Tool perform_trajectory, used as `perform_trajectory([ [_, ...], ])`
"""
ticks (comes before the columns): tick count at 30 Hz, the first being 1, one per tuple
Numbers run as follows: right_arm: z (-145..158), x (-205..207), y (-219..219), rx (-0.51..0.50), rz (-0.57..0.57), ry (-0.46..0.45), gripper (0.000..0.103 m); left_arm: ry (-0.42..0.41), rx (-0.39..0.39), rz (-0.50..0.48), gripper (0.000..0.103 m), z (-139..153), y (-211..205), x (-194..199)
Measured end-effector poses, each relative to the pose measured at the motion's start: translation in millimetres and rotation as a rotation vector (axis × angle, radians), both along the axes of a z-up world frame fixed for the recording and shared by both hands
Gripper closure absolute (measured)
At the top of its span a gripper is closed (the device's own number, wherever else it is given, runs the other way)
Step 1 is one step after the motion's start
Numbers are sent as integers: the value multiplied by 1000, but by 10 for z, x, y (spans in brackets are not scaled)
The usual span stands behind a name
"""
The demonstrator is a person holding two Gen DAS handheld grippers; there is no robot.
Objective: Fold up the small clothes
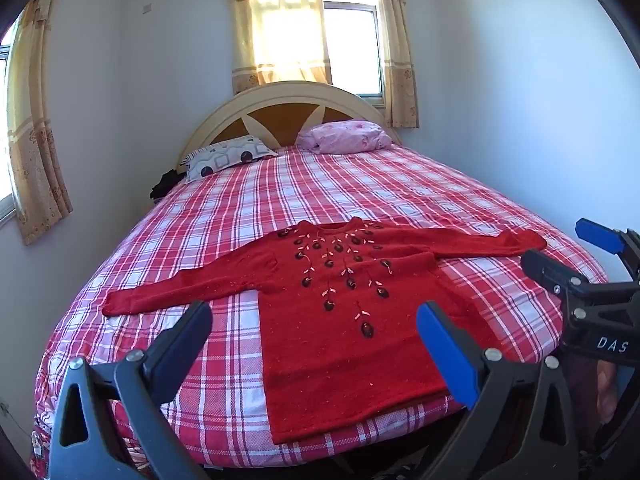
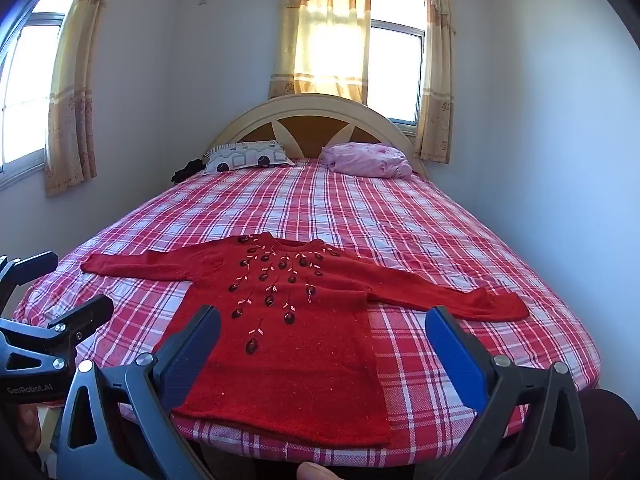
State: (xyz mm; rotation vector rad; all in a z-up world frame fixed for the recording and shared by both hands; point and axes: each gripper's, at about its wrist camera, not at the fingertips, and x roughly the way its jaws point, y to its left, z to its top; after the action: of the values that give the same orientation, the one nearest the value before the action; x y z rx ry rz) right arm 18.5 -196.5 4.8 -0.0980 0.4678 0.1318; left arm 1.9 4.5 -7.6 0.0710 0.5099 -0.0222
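Note:
A small red knitted sweater (image 1: 332, 316) with dark embroidered flowers lies flat, face up, on the plaid bed, both sleeves spread out sideways, hem toward me. It also shows in the right wrist view (image 2: 292, 344). My left gripper (image 1: 314, 332) is open and empty, held above the foot of the bed in front of the sweater's hem. My right gripper (image 2: 322, 340) is open and empty too, beside it on the right; it shows at the right edge of the left wrist view (image 1: 560, 244), and the left gripper shows at the left edge of the right wrist view (image 2: 70, 282).
The bed (image 1: 360, 188) has a red, pink and white plaid cover. A patterned pillow (image 1: 228, 156) and a pink pillow (image 1: 346, 136) lie by the curved headboard (image 1: 280, 100). Dark cloth (image 1: 166, 184) sits at the bed's far left edge. Walls and curtained windows surround the bed.

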Motion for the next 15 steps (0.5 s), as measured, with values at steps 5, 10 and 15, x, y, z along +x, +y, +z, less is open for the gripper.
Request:
perform_trajectory([
  [5, -17, 13, 14, 0, 0, 0, 1, 0, 2, 1, 0, -13, -4, 1],
  [10, -18, 12, 20, 1, 1, 0, 1, 1, 2, 0, 0, -23, 2, -6],
  [15, -34, 19, 23, 3, 1, 1, 1, 3, 3, 2, 0, -12, -4, 6],
])
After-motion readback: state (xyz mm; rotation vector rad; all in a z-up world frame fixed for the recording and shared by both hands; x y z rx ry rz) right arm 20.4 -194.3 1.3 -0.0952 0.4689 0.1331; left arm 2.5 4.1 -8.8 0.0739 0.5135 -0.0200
